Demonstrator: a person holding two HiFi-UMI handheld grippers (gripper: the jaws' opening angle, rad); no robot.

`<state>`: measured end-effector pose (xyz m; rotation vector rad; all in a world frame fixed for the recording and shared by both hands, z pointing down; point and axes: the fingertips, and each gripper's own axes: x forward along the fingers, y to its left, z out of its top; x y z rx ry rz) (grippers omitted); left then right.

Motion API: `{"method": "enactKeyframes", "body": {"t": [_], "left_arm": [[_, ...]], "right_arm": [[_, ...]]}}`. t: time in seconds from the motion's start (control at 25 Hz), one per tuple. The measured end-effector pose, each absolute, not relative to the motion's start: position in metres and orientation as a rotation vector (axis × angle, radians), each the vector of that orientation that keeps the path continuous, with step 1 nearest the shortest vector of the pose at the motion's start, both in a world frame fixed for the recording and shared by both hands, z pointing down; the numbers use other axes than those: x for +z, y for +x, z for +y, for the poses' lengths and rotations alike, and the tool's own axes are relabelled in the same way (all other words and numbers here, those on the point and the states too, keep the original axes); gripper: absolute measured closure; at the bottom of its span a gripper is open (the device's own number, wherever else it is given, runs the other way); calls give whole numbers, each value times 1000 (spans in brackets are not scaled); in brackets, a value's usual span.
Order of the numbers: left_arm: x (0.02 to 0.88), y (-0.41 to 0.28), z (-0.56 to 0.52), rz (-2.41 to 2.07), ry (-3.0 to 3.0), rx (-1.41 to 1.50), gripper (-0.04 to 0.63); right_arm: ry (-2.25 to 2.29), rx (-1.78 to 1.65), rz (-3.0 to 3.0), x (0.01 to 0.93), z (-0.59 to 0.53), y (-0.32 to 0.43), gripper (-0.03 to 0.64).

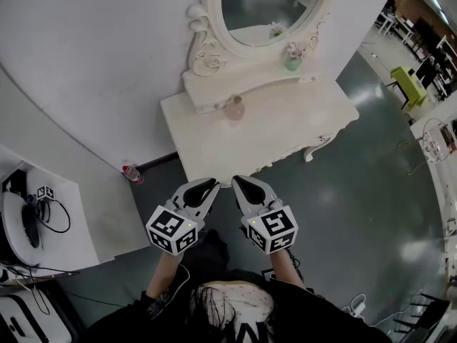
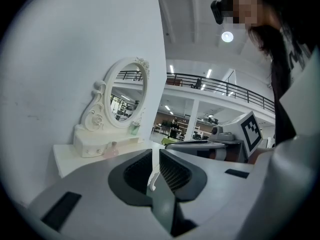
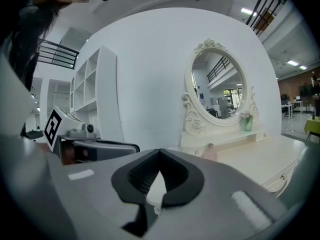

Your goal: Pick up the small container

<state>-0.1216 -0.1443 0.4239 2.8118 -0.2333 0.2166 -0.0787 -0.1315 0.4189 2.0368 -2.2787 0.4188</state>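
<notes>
A small pale pink container [image 1: 234,108] stands on the white vanity table [image 1: 278,138], against the base of the oval mirror [image 1: 268,9]. It also shows in the left gripper view [image 2: 113,149] and in the right gripper view [image 3: 211,154]. A small green container [image 1: 293,62] sits on the mirror's shelf to the right. My left gripper [image 1: 214,185] and right gripper [image 1: 236,181] hang side by side in front of the table's near edge, well short of both containers. Both are shut with nothing between their jaws.
A red-capped bottle [image 1: 131,173] lies on the floor by the wall, left of the table. A white desk [image 1: 50,220] with cables stands at the far left. A yellow-green chair [image 1: 409,84] is far right. A white shelf unit [image 3: 90,91] stands along the wall.
</notes>
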Motion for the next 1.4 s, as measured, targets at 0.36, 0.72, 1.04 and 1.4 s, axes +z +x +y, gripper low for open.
{"method": "enactKeyframes", "body": {"t": [0.36,0.72,1.04,1.4], "left_arm": [[424,-94,-196,-153,2835,214,571],[430,-72,-219,-135,2818,228,571],[439,-47,-248,-241,2803,244,571],[437,6,-285,-433,2766,235,572]], "right_arm": [[2110,387,-2202,418,-177,-46,609],[2112,402,-2180,422,-200,-24,609],[2005,405,-2251,432,-235,3,609],[1813,403,-2369,431,-286,55,609]]}}
